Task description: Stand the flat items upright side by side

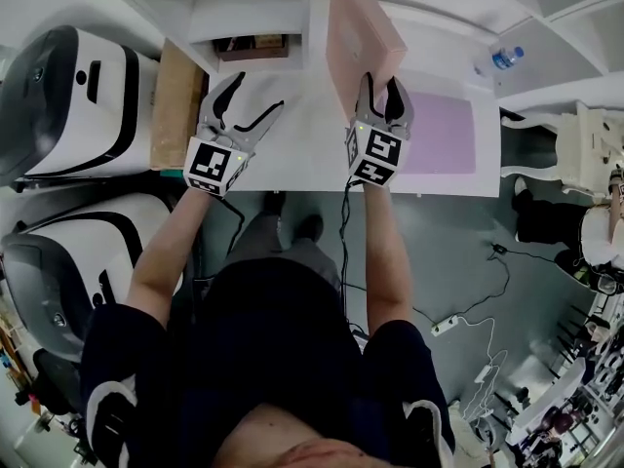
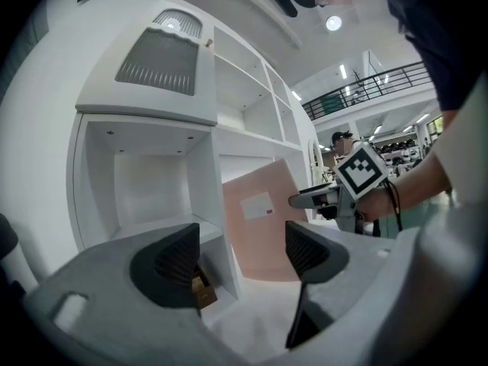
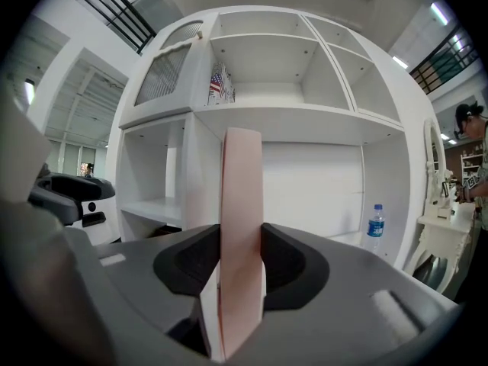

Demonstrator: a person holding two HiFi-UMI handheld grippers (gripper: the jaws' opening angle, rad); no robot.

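Pink and flat, the board [image 1: 359,27] is standing on edge over the white surface [image 1: 302,149]. We are pinching its near edge with the right hand-held gripper [image 1: 382,91], both dark pads pressing against its two faces. In the right gripper view it is showing edge-on as a narrow pale pink strip rising straight up between the jaws. From the left gripper view its broad face is looking plain and matte, leaning slightly, with a small white label [image 2: 257,205] that is carrying a tiny red mark. Its lower edge is lying at the surface in front of the white shelf unit [image 1: 244,8]; whether it is touching there we are not able to tell.

We are holding the left hand-held gripper [image 1: 255,100] to the left of the board and apart from it. Its jaws are spread wide with nothing between them, and it is pointing toward the shelf unit's low left cubby, where a small brown thing [image 1: 258,42] is sitting.

Just right of the board, a lilac sheet [image 1: 439,130] is lying flat on the surface. A tan panel [image 1: 175,100] is lying along the surface's left end. A water bottle [image 1: 502,58] with a blue cap is standing upright near the shelf unit's right side. White-and-black machines [image 1: 68,96] are sitting beyond the surface's left end.
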